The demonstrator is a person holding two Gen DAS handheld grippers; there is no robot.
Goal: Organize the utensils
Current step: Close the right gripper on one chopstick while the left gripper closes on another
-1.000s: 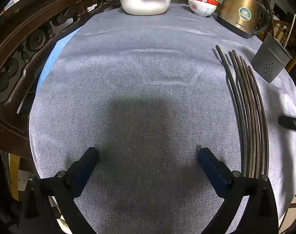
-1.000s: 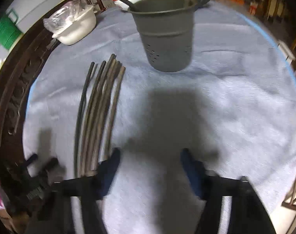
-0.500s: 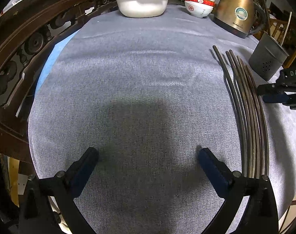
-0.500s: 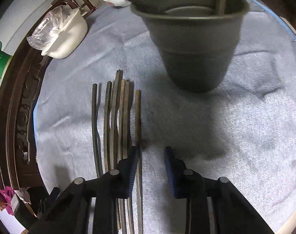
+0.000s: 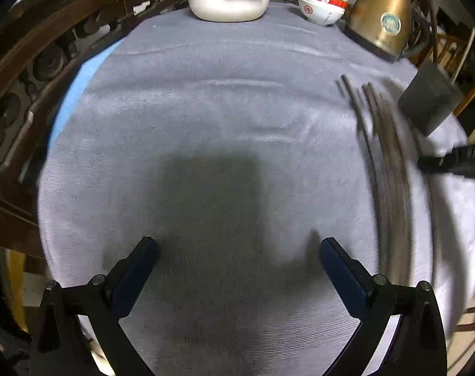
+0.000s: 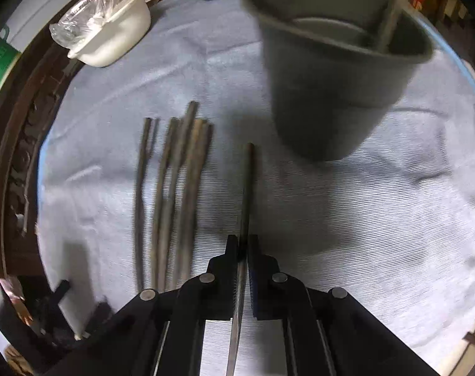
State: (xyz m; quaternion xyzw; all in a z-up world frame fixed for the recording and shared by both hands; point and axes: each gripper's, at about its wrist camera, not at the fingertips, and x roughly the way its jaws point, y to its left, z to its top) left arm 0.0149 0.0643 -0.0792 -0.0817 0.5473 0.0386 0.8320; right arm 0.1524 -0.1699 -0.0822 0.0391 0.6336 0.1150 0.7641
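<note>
The right gripper had just been closing, and its fingers pinched one dark chopstick at lower centre, apart from the other chopsticks lying left of it. The left gripper hung with fingers spread wide, holding nothing. The gold kettle bore a round label, unreadable. A grey cloth covered the worktop; the grey utensil holder stood upper right.

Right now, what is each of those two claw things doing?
Left gripper: jaws wide open, holding nothing.
Right gripper: jaws have just closed on one chopstick, apart from the bundle.
</note>
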